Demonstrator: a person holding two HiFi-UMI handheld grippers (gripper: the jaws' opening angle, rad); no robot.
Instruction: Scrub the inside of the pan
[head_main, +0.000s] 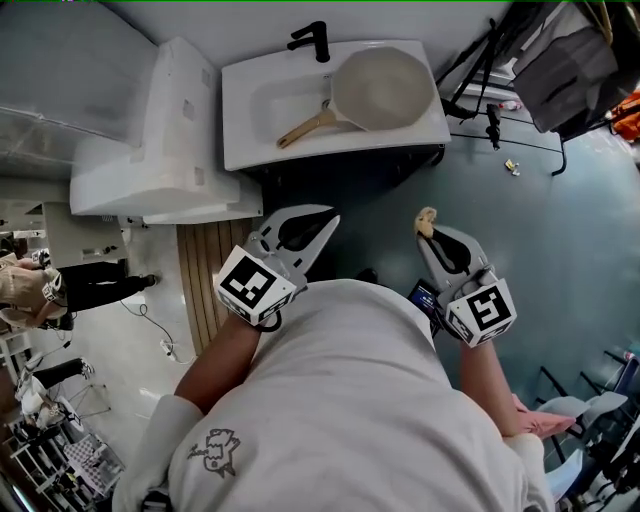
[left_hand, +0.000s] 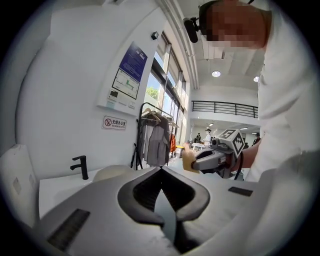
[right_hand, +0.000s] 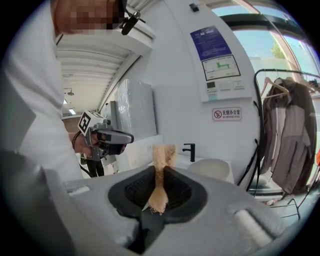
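Pan: we see the pale pan (head_main: 385, 88) resting on the right side of the white washbasin (head_main: 240, 150), its wooden handle (head_main: 305, 128) slanting left over the bowl.
Tap: a black tap (head_main: 312, 40) stands at the basin's back edge, just beside the pan's rim.
Right gripper: our right gripper (head_main: 428, 235) is clamped on a tan scrub pad (right_hand: 161, 159). The pad's top sticks up past the tips and its frayed lower end hangs between the dark pads.
Left gripper: our left gripper (head_main: 333, 218) has its jaws fully together, with nothing between them.
Position: we hold both grippers in front of our chest, side by side and apart, aimed toward the basin and well short of the pan.
Surroundings: a white cabinet (head_main: 170, 130) stands just left of the basin. A clothes rack (right_hand: 287, 135) stands beyond it, against the wall.
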